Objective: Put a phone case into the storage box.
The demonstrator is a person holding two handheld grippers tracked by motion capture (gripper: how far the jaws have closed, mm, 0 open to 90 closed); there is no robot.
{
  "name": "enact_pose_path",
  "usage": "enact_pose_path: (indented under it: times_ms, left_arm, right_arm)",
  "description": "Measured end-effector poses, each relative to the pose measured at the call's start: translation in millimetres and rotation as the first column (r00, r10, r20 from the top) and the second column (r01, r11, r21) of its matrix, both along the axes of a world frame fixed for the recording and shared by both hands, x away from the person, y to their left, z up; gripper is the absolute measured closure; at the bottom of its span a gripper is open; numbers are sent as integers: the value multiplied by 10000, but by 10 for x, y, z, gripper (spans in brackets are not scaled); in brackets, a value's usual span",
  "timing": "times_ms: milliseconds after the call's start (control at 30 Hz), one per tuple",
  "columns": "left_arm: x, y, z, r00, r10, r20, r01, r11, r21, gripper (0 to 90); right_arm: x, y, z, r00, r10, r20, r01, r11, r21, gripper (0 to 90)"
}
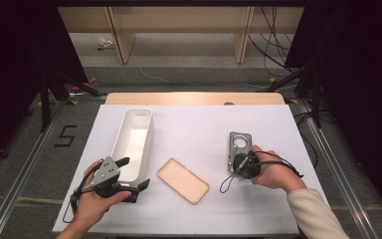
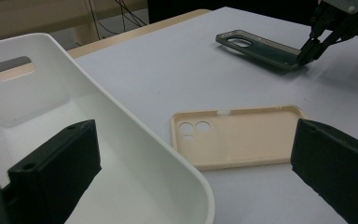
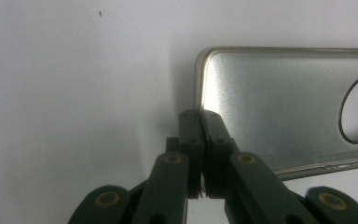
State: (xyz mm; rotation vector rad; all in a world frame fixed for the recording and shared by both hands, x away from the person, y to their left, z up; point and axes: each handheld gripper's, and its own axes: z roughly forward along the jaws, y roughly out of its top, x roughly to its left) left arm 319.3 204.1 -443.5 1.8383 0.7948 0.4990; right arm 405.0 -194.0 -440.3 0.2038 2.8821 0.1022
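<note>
— What's the left hand-held gripper (image 1: pixel 134 174) doing?
— Waiting wide open over the white bin (image 1: pixel 134 137), holding nothing. The beige case (image 1: pixel 183 180) is lying between them.
— And the right hand-held gripper (image 3: pixel 200 122)?
— Pinching the grey case's (image 3: pixel 279 102) near edge on the desk (image 1: pixel 194 124); it should be lifting gently, clearing that beige one

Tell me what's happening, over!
Right gripper shut on grey phone case edge. Left gripper open beside white bin. Beige phone case lies between, not blocking.
</note>
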Motion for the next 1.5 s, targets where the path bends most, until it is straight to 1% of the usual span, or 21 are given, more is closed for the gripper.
enact_pose_path:
  times_ms: [33,133,167,267,367,433,567,633,767,833,933,967,1000,1167,1233,1300,1367,1433,1500]
  left_arm:
    - [0,0,0,10000,0,1,0,10000,2,9]
    - [-1,-1,1,10000,4,8,-4,10000,1,9]
    - [0,0,1,10000,1,8,-1,10000,7,9]
    - [-1,-1,1,10000,10,9,-10,10000,6,9]
    - [-4,-3,4,10000,30,18,-30,10000,27,11]
    - [-8,-9,10,10000,30,29,-30,10000,21,11]
    - [-6,-39,36,10000,16,68,-17,10000,54,16]
    - [3,-60,66,10000,56,38,-56,10000,-24,21]
    - [50,-122,133,9998,106,-163,-109,9998,-183,41]
    - [99,-163,174,9997,26,-236,-33,9995,-299,50]
    - [188,-242,256,9997,39,-255,-49,9993,-367,65]
    - [220,-272,284,9996,25,-276,-35,9994,-354,75]
    - [252,-303,310,9996,7,-292,-18,9993,-372,75]
    - [445,-485,431,9985,66,-534,-84,9994,-334,130]
    - [529,-573,471,9978,55,-654,-70,9997,-232,144]
    - [622,-669,507,9961,-17,-887,7,9999,-109,152]
    - [723,-768,538,9934,-61,-1141,68,10000,64,159]
    - [826,-874,565,9902,-22,-1398,64,9995,297,175]
    - [930,-975,584,9863,-59,-1649,127,9991,401,192]
  right_arm:
    - [-4,3,14,10000,18,7,-18,10000,-28,885]
    - [-20,10,29,9999,-6,140,3,9997,235,885]
    - [-24,12,42,9999,11,133,-14,9997,234,885]
    - [-38,23,68,9997,2,257,-15,9987,508,885]
    - [-58,40,105,9982,-120,590,65,9956,937,885]
    - [-62,43,118,9980,-139,613,76,9948,1015,885]
    - [-95,64,152,9975,-163,691,54,9880,1547,885]
    - [-114,90,170,9972,-133,735,-2,9835,1807,885]
    - [-159,159,204,9970,-141,755,-45,9705,2411,886]
    - [-182,198,219,9975,-110,692,-80,9633,2684,887]
    - [-214,256,237,9980,10,631,-203,9521,3050,888]
    - [-235,291,246,9980,88,627,-286,9462,3224,888]
    - [-235,291,246,9980,88,627,-286,9462,3224,888]
    - [-285,367,276,9977,245,633,-454,9339,3546,889]
    - [-306,400,284,9969,348,700,-577,9313,3597,889]
    - [-322,423,290,9969,377,687,-605,9273,3693,889]
    - [-337,450,297,9966,443,698,-671,9261,3712,889]
    - [-352,474,306,9961,495,730,-733,9247,3736,890]
    - [-368,499,313,9954,520,802,-785,9231,3766,889]
